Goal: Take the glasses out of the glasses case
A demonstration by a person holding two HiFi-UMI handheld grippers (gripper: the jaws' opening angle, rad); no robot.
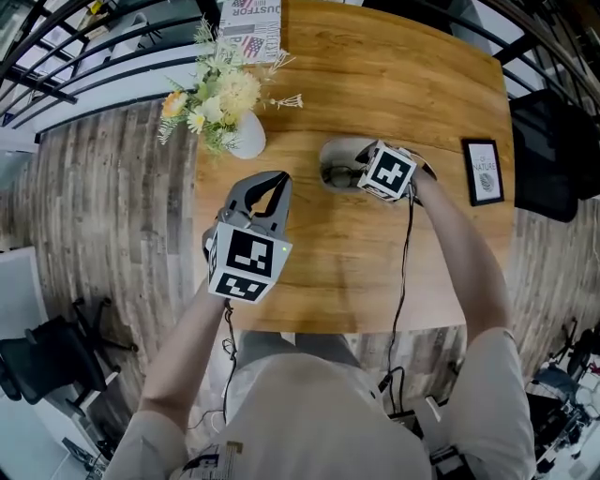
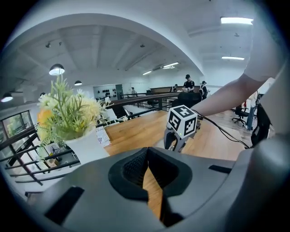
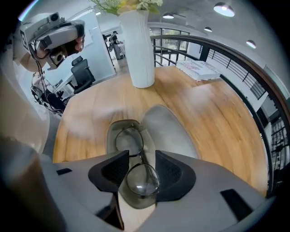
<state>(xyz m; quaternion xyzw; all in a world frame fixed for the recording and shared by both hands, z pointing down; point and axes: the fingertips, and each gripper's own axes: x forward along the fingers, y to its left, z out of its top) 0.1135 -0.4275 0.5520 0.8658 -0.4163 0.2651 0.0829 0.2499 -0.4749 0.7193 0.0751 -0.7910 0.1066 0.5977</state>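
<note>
A light wooden table [image 1: 375,84] stands on a grey-brown plank floor [image 1: 112,216]. Near its far left corner sits a white ceramic vase [image 1: 248,139] of pale yellow and orange flowers [image 1: 217,94], with a printed paper booklet [image 1: 253,26] just behind. A black-framed picture [image 1: 483,172] lies at the right edge. Black metal railing [image 1: 75,66] runs beyond.

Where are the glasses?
In the right gripper view, the metal-framed glasses lie in the open grey case on the wooden table, right of the white vase, near lens between the jaws of the right gripper, seemingly closed on it.
</note>
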